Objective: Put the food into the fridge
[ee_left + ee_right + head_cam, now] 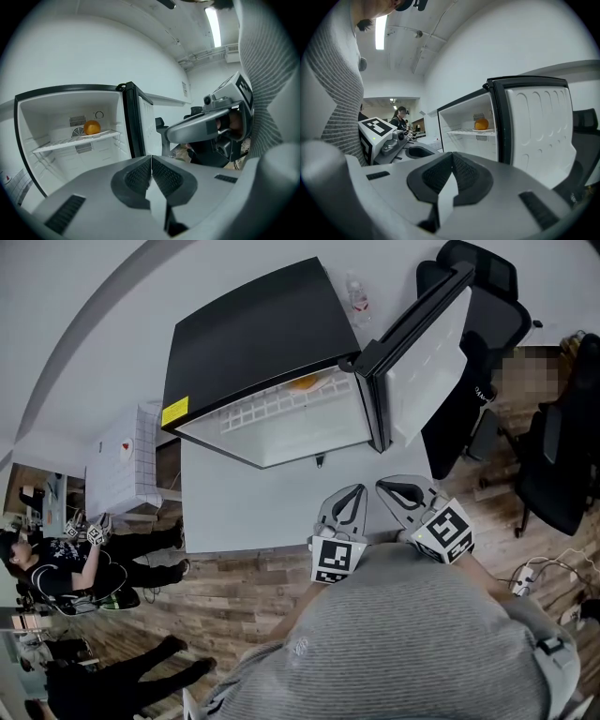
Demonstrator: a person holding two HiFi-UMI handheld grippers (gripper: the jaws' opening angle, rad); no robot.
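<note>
The black fridge (253, 334) sits upper centre in the head view, door (427, 352) swung open to the right. A round orange (92, 127) rests on its upper white shelf (70, 144), toward the back.

A ceiling strip light (213, 21) gives bright, even light and soft shadows; every view bends at its edges, both gripper views ringed black.

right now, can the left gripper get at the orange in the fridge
Probably yes: the door stands open and nothing lies between the left gripper and the orange on its shelf. The gripper is shut, so it must open first.
</note>
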